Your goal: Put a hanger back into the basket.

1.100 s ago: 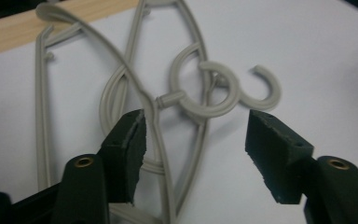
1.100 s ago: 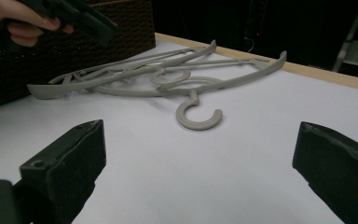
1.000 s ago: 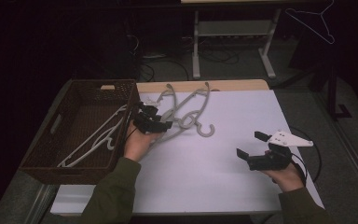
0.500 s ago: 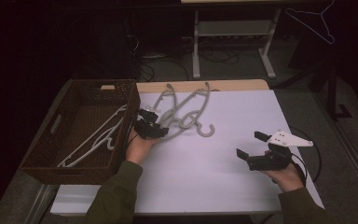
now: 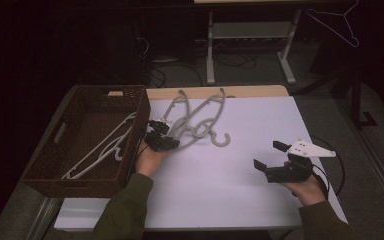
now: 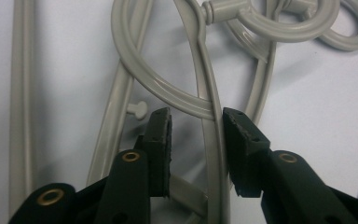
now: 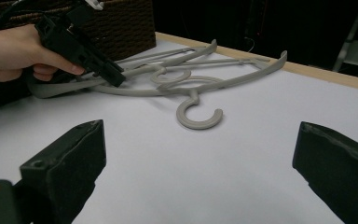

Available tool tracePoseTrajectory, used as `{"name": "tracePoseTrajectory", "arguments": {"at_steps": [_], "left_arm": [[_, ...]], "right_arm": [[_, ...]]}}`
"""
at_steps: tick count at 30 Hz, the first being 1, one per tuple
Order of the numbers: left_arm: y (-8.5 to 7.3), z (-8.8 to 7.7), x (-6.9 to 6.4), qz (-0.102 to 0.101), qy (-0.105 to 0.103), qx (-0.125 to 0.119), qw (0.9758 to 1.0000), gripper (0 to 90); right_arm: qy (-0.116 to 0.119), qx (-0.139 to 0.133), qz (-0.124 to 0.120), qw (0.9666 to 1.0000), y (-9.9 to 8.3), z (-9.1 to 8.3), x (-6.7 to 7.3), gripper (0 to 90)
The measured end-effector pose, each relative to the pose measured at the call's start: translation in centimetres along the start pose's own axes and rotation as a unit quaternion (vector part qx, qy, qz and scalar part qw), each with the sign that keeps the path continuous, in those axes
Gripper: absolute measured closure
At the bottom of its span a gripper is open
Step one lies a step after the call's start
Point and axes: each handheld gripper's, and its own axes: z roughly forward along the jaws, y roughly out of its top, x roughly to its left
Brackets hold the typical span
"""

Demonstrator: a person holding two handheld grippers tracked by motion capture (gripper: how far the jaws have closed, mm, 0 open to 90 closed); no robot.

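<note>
A dim room surrounds the white table (image 5: 240, 195). The left hand-held gripper (image 6: 196, 126) is lowered onto the pile of grey hangers (image 5: 195, 120) beside the basket (image 5: 75, 180); its jaws have just been closing around 1 hanger arm (image 6: 212, 154), not yet visibly pinched. Against the earlier frames, it sits lower. Full closure, then a lift, seems called for. The right hand-held gripper (image 7: 198, 140) is held released, well apart.

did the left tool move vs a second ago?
Yes. The left tool has dropped onto the grey hangers beside the wicker basket, jaws closing around one hanger arm.
</note>
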Motion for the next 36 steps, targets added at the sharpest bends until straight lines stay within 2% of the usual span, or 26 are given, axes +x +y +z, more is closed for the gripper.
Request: {"name": "tracePoseTrajectory", "arguments": {"at_steps": [13,22,30,36], "left_arm": [[0.0,0.2,-0.3,0.001,-0.011,0.001,0.9999,78.2],[0.2,-0.4,-0.4,0.004,-0.003,-0.009,1.0000,80.2],[0.5,-1.3,-0.7,0.005,-0.008,-0.023,0.9997,81.4],[0.7,-2.2,-0.7,0.007,0.003,-0.034,0.9994,81.7]], "right_arm": [[0.000,-0.002,0.000,1.0000,0.0,0.0,-0.1,2.3],[0.000,-0.001,0.001,1.0000,0.0,0.0,-0.1,2.3],[0.000,-0.001,0.001,1.0000,0.0,0.0,0.0,2.3],[0.000,-0.001,0.001,1.0000,0.0,0.0,-0.1,2.3]]}}
